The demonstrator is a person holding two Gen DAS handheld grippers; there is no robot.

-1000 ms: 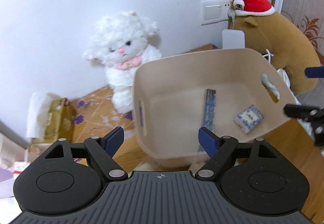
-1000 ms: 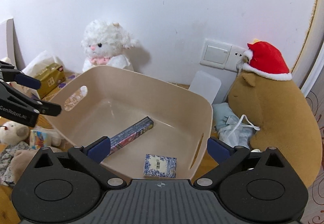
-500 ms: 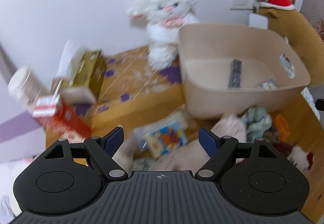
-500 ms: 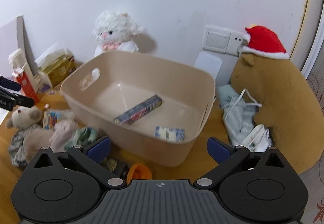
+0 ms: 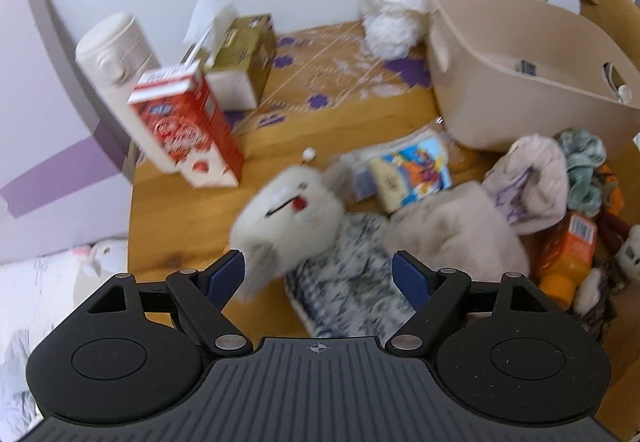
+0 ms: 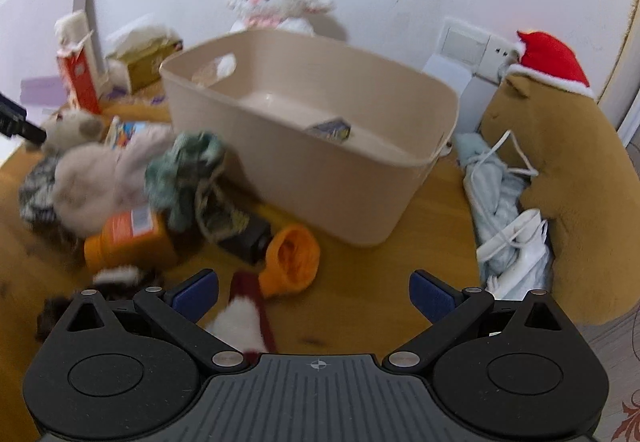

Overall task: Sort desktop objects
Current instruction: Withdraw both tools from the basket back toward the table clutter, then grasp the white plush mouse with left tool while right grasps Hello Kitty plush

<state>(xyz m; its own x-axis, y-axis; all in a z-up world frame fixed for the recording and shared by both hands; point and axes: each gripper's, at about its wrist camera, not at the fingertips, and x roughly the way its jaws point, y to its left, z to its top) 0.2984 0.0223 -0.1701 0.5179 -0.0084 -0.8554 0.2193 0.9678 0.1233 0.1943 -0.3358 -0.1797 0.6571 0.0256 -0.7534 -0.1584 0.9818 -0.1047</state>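
Observation:
A beige bin [image 5: 520, 78] [image 6: 320, 170] stands on the wooden desk with a small blue patterned box [image 6: 332, 130] inside. In front of it lies a heap: a small white plush in a patterned dress [image 5: 292, 210], a pale knit cloth [image 5: 532, 182], a teal scrunchie [image 6: 184, 166], an orange bottle [image 6: 132, 238], an orange cap [image 6: 292, 258] and a colourful card pack [image 5: 412, 170]. My left gripper [image 5: 320, 278] hangs open just above the small plush. My right gripper [image 6: 314, 292] is open over a red and white furry item [image 6: 244, 318], touching nothing.
A red carton [image 5: 188, 130], a white bottle [image 5: 116, 54] and a gold tissue box [image 5: 244, 58] stand at the back left. A white lamb plush [image 6: 276, 2] sits behind the bin. A brown plush with a red hat [image 6: 560, 130] and pale blue cloth [image 6: 496, 202] lie to the right.
Both grippers have drawn back from over the bin and dropped toward the heap in front of it. The left one swung left and now hovers over the small plush. Both stayed open.

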